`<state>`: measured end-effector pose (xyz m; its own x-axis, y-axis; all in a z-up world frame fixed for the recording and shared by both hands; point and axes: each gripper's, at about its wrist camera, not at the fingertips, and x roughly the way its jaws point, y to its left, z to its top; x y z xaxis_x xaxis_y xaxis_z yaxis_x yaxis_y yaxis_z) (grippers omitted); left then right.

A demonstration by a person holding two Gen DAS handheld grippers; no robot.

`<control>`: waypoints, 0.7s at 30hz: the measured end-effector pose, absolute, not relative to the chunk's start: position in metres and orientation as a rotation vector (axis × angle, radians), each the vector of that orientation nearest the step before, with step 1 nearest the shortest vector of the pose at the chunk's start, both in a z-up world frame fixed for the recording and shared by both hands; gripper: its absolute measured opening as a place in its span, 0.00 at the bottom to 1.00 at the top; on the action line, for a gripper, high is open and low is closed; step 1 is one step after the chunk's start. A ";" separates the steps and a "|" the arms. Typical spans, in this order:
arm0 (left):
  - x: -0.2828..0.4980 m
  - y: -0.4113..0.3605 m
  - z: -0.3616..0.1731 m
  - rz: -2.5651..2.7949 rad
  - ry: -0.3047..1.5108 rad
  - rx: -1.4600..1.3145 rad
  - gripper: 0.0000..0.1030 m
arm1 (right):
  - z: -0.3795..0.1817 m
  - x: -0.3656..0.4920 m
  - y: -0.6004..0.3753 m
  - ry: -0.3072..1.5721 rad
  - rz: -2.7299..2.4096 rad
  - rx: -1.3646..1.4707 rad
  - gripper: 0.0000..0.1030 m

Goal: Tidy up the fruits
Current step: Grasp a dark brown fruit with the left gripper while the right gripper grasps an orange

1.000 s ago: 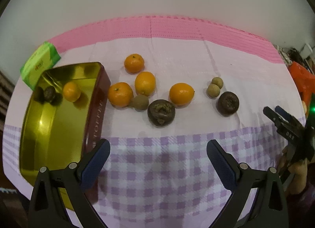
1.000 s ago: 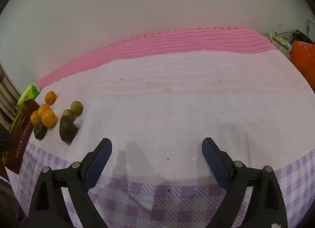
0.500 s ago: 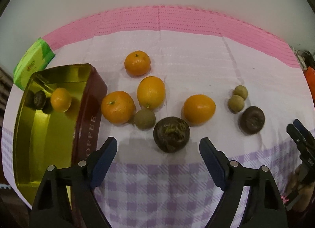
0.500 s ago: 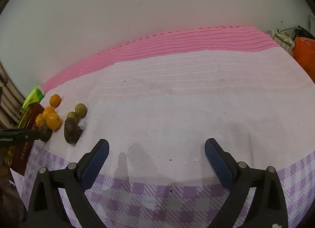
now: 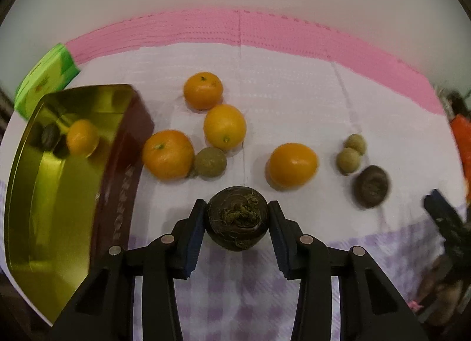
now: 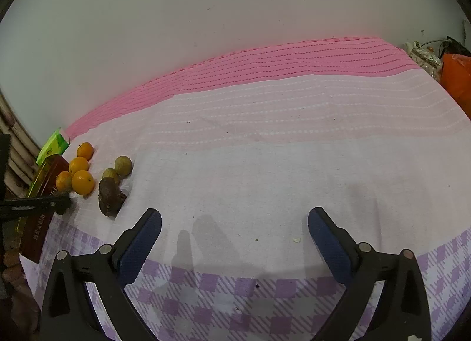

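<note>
Now a dark brown fruit [image 5: 237, 224] is gripped between the blue pads of the left gripper [image 5: 237, 223], whose jaws have just been closing, at the near edge of the pink cloth [image 5: 288, 90]. Oranges [image 5: 225, 126] lie just beyond, a gold tin [image 5: 53, 193] to the left. The right gripper [image 6: 235, 232] is held wide open over bare cloth, with nothing between its jaws.

My left gripper [image 5: 237, 224] points steeply down, its jaws just closed so both blue pads press a dark brown fruit [image 5: 237, 223] from its nine and three o'clock sides. My right gripper [image 6: 234, 236] angles down with jaws spread wide and nothing between them, seen at four o'clock from the left one.
</note>
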<state>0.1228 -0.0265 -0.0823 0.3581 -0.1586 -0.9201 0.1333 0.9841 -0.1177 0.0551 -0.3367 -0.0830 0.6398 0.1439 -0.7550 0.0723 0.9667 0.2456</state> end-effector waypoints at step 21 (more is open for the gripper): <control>0.035 0.058 0.001 -0.215 1.105 -0.190 0.42 | -0.036 0.125 -0.146 0.904 0.588 -0.192 0.69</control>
